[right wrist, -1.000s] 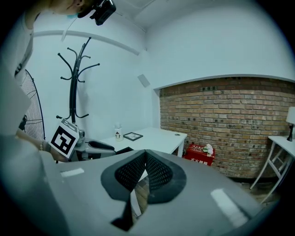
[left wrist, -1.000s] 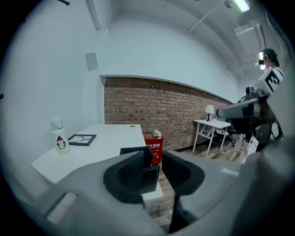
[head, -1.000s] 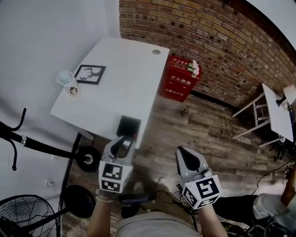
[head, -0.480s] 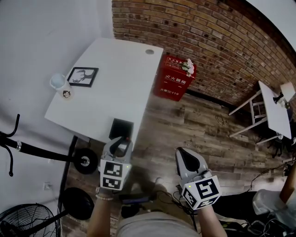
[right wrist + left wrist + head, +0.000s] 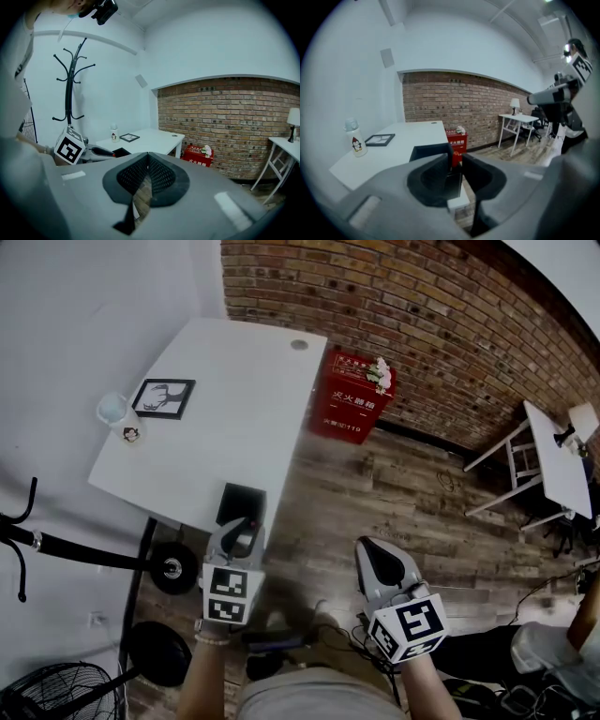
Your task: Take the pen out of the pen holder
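Caught the pen (image 5: 454, 160) standing in the holder (image 5: 430, 148) at the worktop (image 5: 393, 150) edge, between left fingers (image 5: 430, 176) just closing, spread, not pinching, with right fingers (image 5: 159, 176) pressed together. Looked light, stiff, slick; best pinched near its top.

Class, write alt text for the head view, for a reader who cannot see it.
Seen from above, the left gripper reaches the black pen holder at the near edge of the white table. Its jaws have just been closing, with what looks like a red pen between them. The right gripper hangs shut over the wooden floor.
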`<state>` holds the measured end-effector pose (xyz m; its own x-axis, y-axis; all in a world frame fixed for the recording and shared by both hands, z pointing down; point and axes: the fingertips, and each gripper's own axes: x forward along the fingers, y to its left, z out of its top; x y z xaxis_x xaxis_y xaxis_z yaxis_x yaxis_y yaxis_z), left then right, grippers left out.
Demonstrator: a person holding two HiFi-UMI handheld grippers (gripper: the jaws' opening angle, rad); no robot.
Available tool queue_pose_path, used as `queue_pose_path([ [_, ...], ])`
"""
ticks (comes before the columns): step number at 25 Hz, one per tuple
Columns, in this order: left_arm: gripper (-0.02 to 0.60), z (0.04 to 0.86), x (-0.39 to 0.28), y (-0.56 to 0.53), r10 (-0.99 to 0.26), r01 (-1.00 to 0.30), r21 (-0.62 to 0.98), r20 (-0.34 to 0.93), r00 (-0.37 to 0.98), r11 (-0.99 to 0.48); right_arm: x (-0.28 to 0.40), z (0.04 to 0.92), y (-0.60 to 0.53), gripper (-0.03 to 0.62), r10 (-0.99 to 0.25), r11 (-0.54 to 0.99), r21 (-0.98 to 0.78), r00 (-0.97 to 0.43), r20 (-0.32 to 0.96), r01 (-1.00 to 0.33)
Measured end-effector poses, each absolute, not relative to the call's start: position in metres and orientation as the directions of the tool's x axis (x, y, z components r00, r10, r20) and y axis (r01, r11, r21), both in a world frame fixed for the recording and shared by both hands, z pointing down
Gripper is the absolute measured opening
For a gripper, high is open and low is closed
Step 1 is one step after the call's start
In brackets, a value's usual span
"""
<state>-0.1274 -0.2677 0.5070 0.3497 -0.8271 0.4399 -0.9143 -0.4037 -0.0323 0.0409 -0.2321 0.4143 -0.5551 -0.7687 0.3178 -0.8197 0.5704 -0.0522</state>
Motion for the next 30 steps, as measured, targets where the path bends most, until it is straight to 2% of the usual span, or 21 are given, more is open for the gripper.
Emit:
queue_pose_path([
  [4,0.031,0.502,-0.132,-0.272,-0.842,-0.922,-0.046,0.428,0.329,-0.384,0.041,0.413,-0.235,0.003,-0.77,0.57,-0.051,-0.555,0.314,-0.82],
  [30,0.031,0.417,-0.119,-0.305,-0.906,-0.929,-0.122,0.298,0.302,-0.35,0.074,0.388,-0.245,0.003,-0.805,0.549,-0.048,-0.544,0.238,-0.834],
])
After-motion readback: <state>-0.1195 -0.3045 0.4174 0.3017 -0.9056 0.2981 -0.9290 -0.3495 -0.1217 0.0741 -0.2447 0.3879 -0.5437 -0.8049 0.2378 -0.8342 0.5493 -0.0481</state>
